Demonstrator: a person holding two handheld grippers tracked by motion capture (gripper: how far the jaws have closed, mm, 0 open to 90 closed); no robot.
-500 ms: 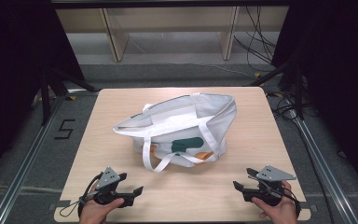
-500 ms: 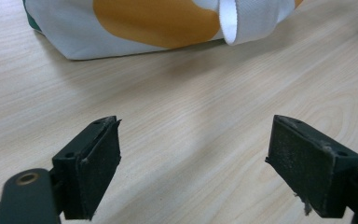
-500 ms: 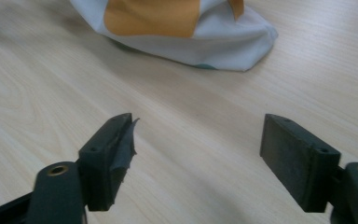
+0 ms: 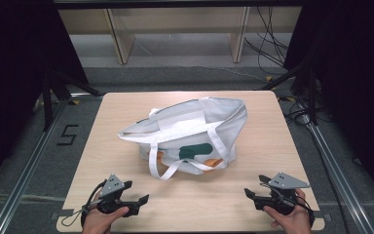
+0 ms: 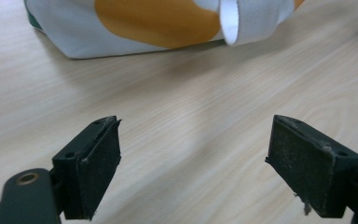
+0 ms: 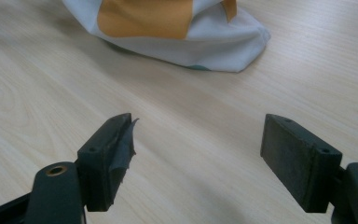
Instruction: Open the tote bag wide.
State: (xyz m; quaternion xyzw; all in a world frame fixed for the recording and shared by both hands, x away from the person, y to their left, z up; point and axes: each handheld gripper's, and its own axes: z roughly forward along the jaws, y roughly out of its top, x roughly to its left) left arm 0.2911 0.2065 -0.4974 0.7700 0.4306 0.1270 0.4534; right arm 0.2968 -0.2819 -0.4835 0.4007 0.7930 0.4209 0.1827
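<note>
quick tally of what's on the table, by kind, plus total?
tote bag: 1
hand-held grippers: 2, left and right, both open and holding nothing
Total: 3

High view overhead; gripper views low, sharing bag.

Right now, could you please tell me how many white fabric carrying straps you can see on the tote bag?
2. One white fabric strap loops off the white fabric tote bag onto the light wooden table at its near side; the other strap lies flat across the bag's top.
</note>
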